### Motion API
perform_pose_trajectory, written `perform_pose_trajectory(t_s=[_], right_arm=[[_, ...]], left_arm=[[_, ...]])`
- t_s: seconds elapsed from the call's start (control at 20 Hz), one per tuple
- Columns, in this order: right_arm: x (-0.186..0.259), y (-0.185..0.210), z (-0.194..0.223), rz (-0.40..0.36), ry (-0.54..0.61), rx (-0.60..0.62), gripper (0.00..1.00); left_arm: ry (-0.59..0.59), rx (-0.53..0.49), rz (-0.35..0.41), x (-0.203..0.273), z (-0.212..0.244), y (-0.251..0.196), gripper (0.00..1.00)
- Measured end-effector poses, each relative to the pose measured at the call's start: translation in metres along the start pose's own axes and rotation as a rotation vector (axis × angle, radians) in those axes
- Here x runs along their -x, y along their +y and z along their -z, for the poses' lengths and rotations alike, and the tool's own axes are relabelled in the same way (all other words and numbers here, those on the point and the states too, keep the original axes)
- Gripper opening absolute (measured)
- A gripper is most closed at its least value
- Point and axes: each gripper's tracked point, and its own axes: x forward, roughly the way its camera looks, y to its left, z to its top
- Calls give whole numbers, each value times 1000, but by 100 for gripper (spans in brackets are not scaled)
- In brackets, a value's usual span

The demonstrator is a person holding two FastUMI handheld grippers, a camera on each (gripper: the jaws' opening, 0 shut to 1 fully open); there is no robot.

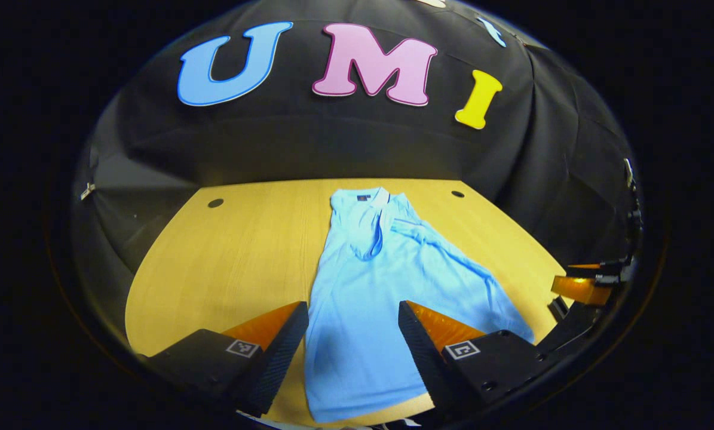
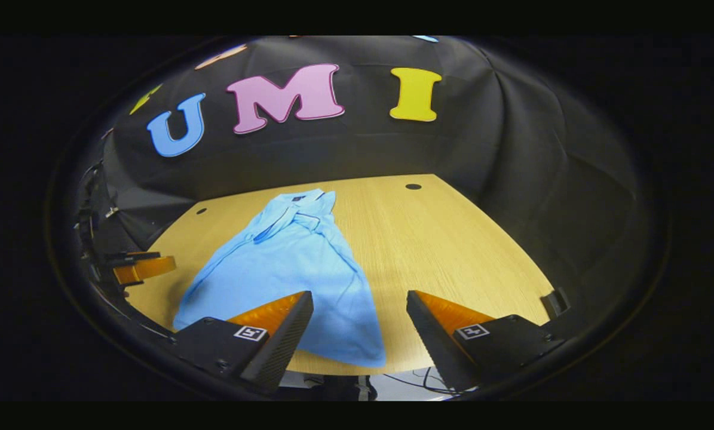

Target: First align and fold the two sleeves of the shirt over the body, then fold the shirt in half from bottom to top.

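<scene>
A wooden worktop (image 1: 237,251) backed by black cloth carries one light-blue shirt (image 1: 362,298), lying flat lengthwise, collar at the far end, both sleeves folded over its body. The left gripper (image 1: 352,322) and the right gripper (image 2: 359,313) hover above its near hem, each with jaws spread wide, holding nothing.

The shirt (image 1: 386,286) lies flat on the worktop (image 1: 231,251), collar toward the booth wall, hem at the near edge.

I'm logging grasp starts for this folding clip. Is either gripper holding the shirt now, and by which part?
Nothing is held. The left gripper and right gripper are both open above the shirt, touching no part of it.
</scene>
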Motion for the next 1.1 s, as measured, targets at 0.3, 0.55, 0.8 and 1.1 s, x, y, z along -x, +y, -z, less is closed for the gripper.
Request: perform_pose_trajectory(t_s=[0.3,0.55,0.8,1.1], right_arm=[[-17,-7,60,35,124,59,98],[-40,10,79,20,183,71,98],[-64,10,103,29,266,58,98],[-66,13,105,9,269,71,99]], left_arm=[[104,3,-72,14,85,18,97],[181,27,-82,-1,125,18,97],[219,7,-109,-13,134,20,97],[248,-4,-112,-11,136,13,96]])
